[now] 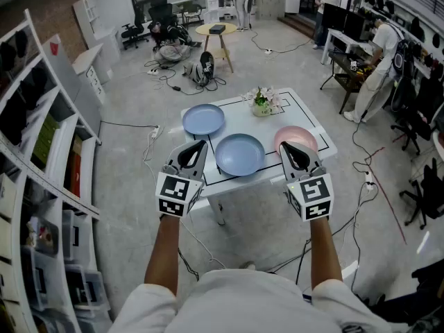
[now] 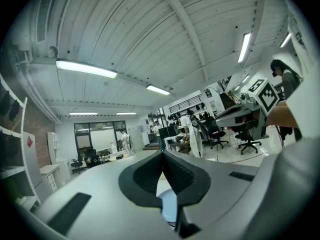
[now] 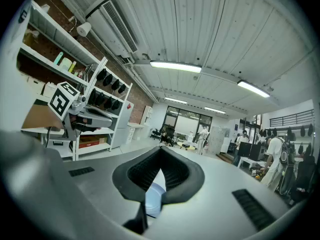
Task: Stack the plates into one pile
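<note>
Three plates lie apart on a small white table (image 1: 316,132): a light blue plate (image 1: 203,119) at the back left, a darker blue plate (image 1: 240,154) at the front middle, and a pink plate (image 1: 297,137) at the right. My left gripper (image 1: 200,146) hovers shut and empty, just left of the front blue plate. My right gripper (image 1: 285,148) is shut and empty too, with its tip over the pink plate's near edge. A sliver of blue plate (image 2: 169,206) shows below the shut jaws in the left gripper view, and blue plate (image 3: 153,198) likewise in the right gripper view.
A small flower pot (image 1: 261,103) stands at the table's back edge. Shelving (image 1: 41,179) lines the left side. Cables (image 1: 173,78) trail over the floor, with a round stool (image 1: 216,30) beyond. Desks, chairs and people (image 1: 374,68) fill the right side.
</note>
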A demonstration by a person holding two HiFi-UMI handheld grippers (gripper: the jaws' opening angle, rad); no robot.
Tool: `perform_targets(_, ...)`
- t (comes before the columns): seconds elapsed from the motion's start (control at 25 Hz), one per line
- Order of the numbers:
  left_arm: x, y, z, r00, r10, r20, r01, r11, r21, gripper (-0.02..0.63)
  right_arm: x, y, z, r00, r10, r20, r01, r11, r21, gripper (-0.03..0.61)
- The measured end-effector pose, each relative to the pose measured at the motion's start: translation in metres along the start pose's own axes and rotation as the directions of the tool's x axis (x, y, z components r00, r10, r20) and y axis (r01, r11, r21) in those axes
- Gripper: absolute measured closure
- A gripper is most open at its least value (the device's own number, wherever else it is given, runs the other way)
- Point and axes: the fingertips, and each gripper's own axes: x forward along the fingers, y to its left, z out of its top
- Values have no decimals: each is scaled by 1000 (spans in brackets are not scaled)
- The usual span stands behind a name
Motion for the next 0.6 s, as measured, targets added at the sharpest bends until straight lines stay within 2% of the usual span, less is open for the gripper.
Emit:
perform_targets(0.2, 13, -12, 4, 1000, 4, -3, -4, 1000, 8, 600, 0, -18, -8, 1000, 4, -1, -4, 1000, 3, 568)
perform_targets(0.4, 20, -23, -6, 999, 18, -31, -18, 1000, 2, 600, 7, -23, -24, 999, 40, -14, -40, 999, 17, 566)
perform_targets(0.6, 35, -17, -12, 999, 23, -41, -23, 1000, 3, 600, 24, -26, -32, 997, 69, 18, -71, 995, 67, 566)
